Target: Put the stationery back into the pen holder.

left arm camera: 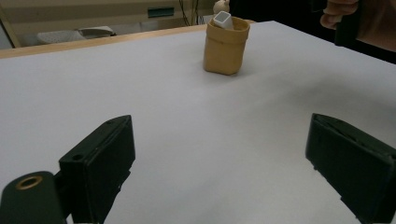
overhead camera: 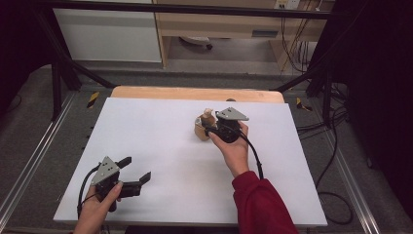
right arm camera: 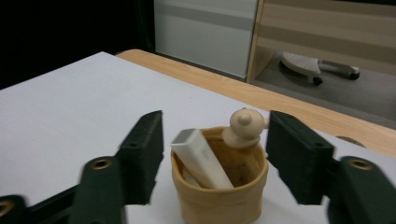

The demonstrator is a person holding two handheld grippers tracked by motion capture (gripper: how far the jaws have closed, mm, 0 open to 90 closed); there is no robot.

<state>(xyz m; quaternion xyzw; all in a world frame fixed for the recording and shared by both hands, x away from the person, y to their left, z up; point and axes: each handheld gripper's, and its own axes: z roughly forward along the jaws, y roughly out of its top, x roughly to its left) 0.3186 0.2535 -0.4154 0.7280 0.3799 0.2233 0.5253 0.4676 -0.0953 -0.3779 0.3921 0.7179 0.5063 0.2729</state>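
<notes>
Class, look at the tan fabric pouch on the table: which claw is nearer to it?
Right. The right claw straddles the tan pouch, jaws open either side; the left claw sits far off near the table's front edge.

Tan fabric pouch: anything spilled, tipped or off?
Nothing spilled. The tan fabric pouch stands upright on the white table; the white rectangular block leans tilted inside it, beside a beige wooden knobbed piece at the rim.

A white table [overhead camera: 160,146] with a pale wooden far edge [overhead camera: 195,92] stands inside a black metal frame [overhead camera: 63,68]. Beyond the table lie grey floor [overhead camera: 219,51], a white cabinet [overhead camera: 109,34] and a light wooden desk [overhead camera: 219,22]. Black cables [overhead camera: 336,146] trail right of the table. The surroundings are dim.
</notes>
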